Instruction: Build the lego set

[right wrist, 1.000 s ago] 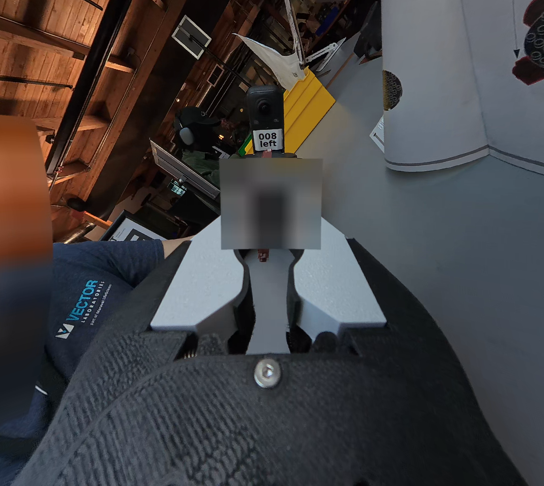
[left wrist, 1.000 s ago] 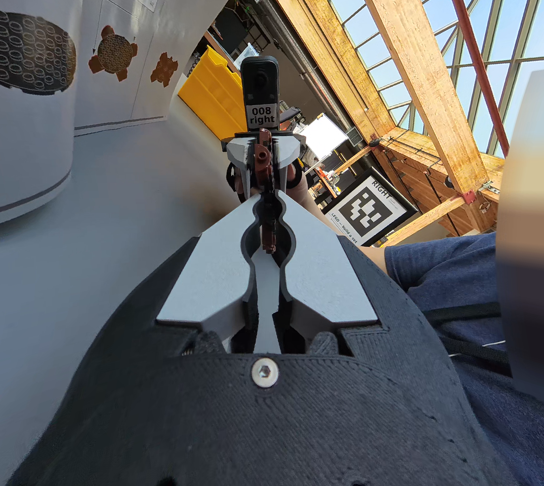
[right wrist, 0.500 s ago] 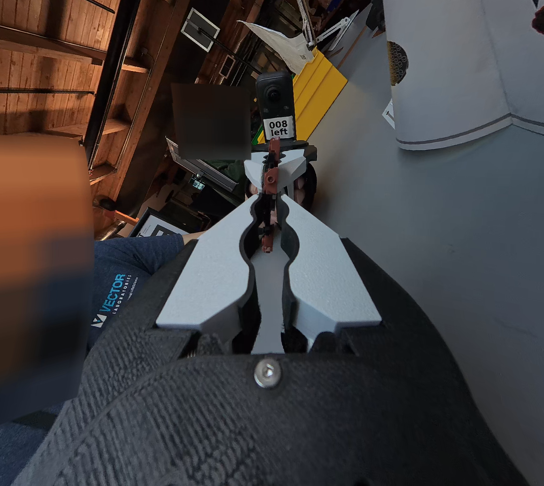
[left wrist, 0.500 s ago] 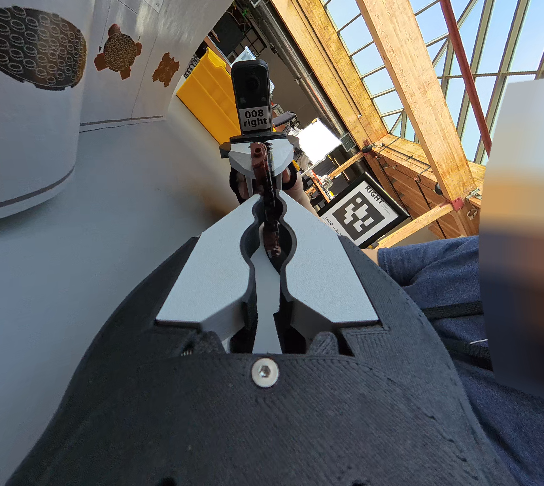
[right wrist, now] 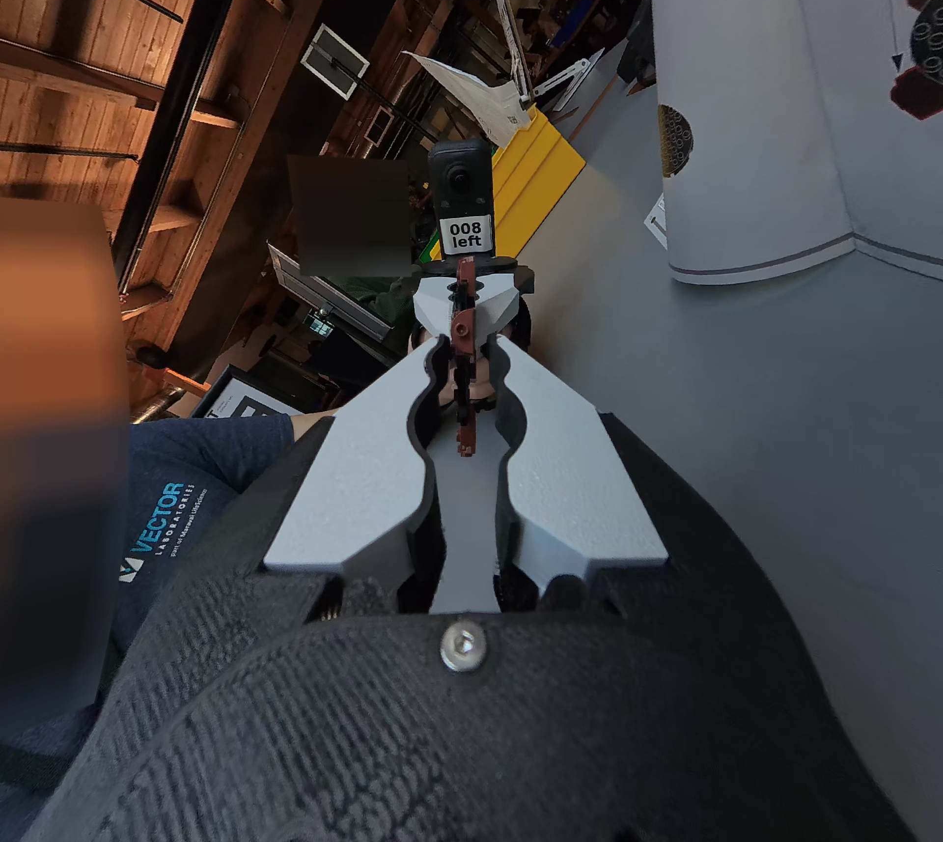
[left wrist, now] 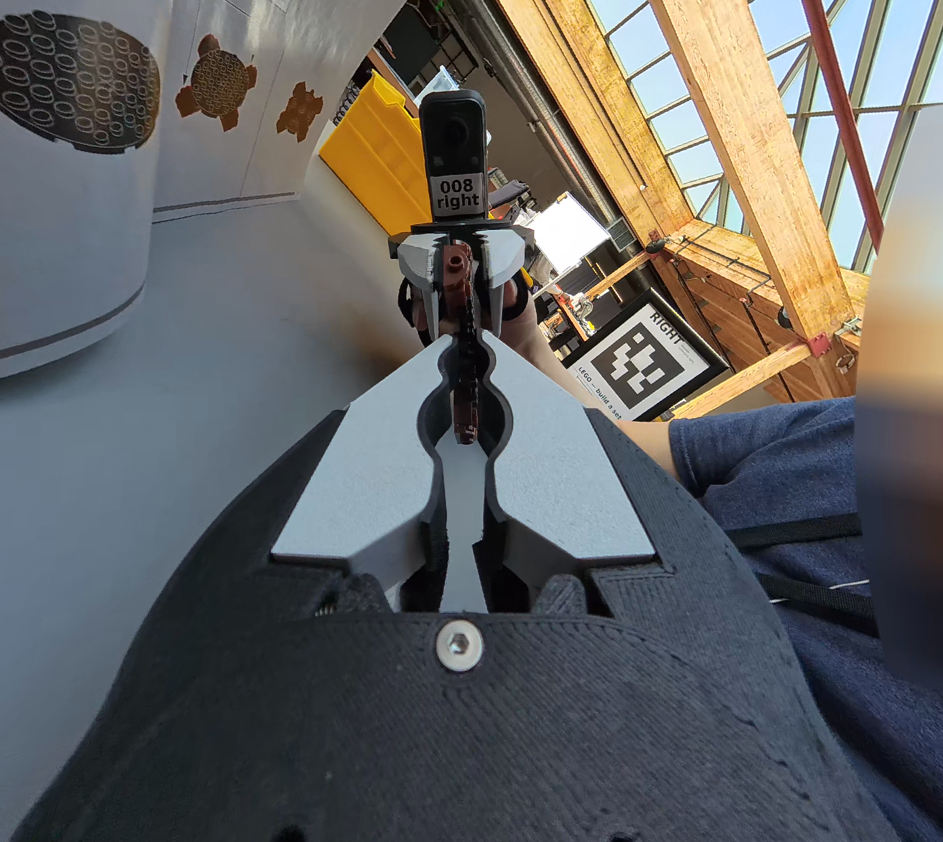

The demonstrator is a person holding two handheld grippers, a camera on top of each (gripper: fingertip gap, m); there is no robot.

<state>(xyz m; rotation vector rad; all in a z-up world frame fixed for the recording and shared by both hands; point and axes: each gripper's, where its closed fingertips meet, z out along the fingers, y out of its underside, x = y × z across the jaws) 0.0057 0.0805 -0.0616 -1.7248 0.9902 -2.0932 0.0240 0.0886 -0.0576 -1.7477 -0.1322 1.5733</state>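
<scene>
A thin LEGO assembly of brown and black plates (left wrist: 464,401) is seen edge-on, held in the air between the two grippers, which face each other. My left gripper (left wrist: 466,350) is shut on its near edge. The right gripper (left wrist: 459,292) faces it and grips the far edge, where a brown piece with a round hole shows. In the right wrist view the assembly (right wrist: 465,429) sits between my right gripper's fingertips (right wrist: 467,348), with the left gripper (right wrist: 465,307) shut on it beyond. What the middle of the assembly looks like is hidden.
A white instruction sheet (left wrist: 229,52) with pictures of the build lies on the grey table (left wrist: 153,409); it also shows in the right wrist view (right wrist: 765,103). A yellow bin (left wrist: 377,154) stands behind. A framed marker sign (left wrist: 643,358) and a person's blue sleeve (left wrist: 765,450) are close by. Less than 4 cm separates the two grippers' tips.
Both grippers stay on the assembly and have swung slightly together. The right gripper's fingertips stand a little wider apart than half a second ago.
</scene>
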